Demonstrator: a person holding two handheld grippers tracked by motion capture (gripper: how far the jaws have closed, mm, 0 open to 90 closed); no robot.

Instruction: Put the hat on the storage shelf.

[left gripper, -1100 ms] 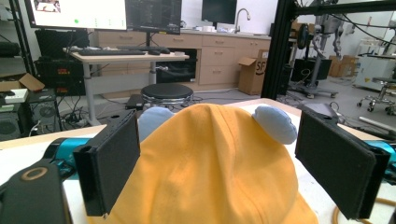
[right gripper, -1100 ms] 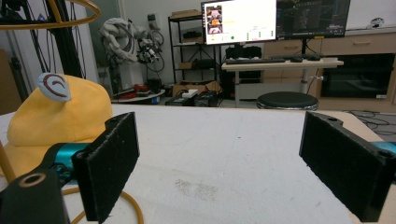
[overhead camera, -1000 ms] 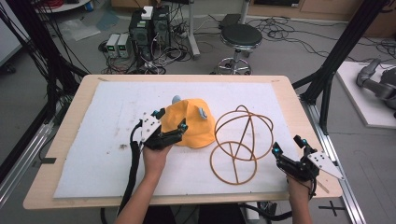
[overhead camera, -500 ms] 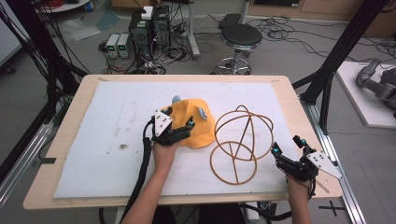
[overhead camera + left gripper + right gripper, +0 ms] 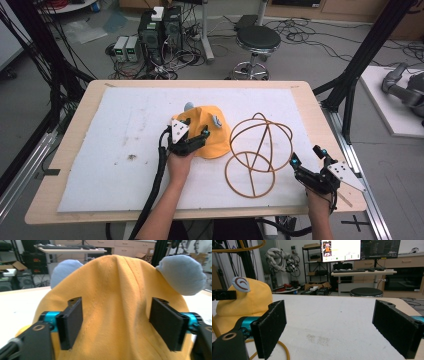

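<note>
Nearest the person's edge of the bench [image 5: 75,200], the right tongs [image 5: 306,159] rest low at the right side of the white mat [image 5: 120,125], held in the right hand [image 5: 320,192]. Their jaws stand released, wide apart, with bare mat between them in the right gripper view and nothing held. Just to their left stands the wire hat frame [image 5: 257,152], a flat ring on the mat with hoops rising from it; the right tongs are near it but apart.

Farther in, near the middle of the mat, the left hand [image 5: 179,167] holds the left tongs [image 5: 191,139] at the near side of the yellow cap [image 5: 212,140]. Their jaws have just been closing, and the cap's yellow cloth bulges up between them. In the left gripper view the pads [image 5: 72,323] flank the crown with cloth at both; whether they press on it cannot be told. Two grey-blue ears [image 5: 183,273] stick up from the cap's far side. The cap lies just left of the wire hat frame, touching or nearly so.

Beyond the bench stand a black stool [image 5: 257,40] and computer boxes [image 5: 160,30] on the floor.
</note>
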